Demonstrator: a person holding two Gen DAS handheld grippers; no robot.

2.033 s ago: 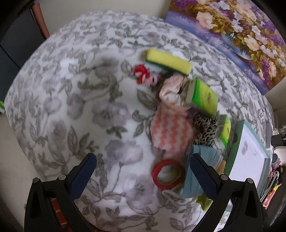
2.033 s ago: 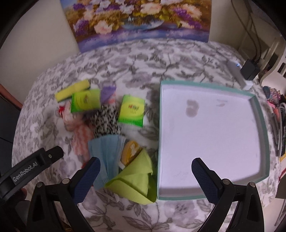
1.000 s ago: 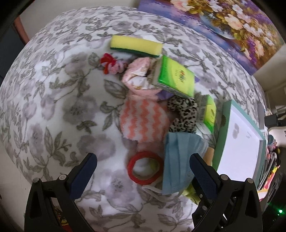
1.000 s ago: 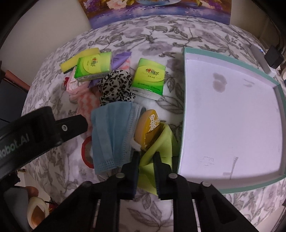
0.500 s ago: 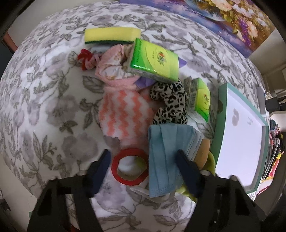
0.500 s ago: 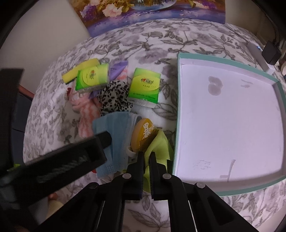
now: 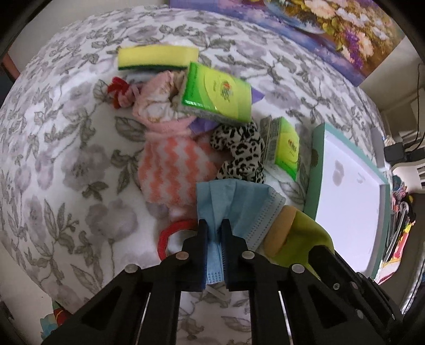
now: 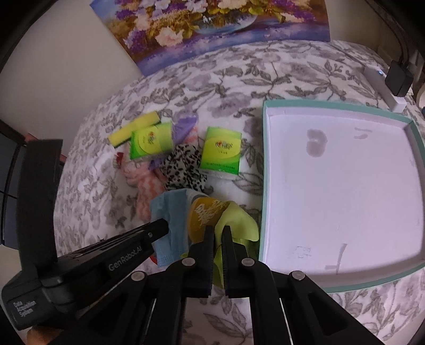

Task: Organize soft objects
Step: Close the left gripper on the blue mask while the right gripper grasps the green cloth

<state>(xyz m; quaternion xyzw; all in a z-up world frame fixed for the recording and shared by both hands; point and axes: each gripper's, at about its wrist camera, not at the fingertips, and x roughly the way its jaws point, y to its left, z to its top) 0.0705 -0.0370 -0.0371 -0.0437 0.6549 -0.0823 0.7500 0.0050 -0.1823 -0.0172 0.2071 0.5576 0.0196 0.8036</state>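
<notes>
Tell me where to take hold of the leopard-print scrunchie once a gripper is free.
Pinch the leopard-print scrunchie across its bunched loop from straight above, fingers in line with its long side. It lies flat and puffy, with the striped cloth and a green tissue pack close on either side, so a sideways approach looks blocked.

A home: a flower painting (image 8: 212, 24) leans on the wall behind a counter (image 8: 212, 79) under floral cloth, with a charger (image 8: 398, 77) plugged in nearby.

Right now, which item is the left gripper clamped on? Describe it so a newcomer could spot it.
Start at the teal-rimmed white tray; the pile of soft things lies beside it. At the pile's near end, next to the red ring, is the blue face mask: the only pale blue, pleated item, pinched by the left gripper.
</notes>
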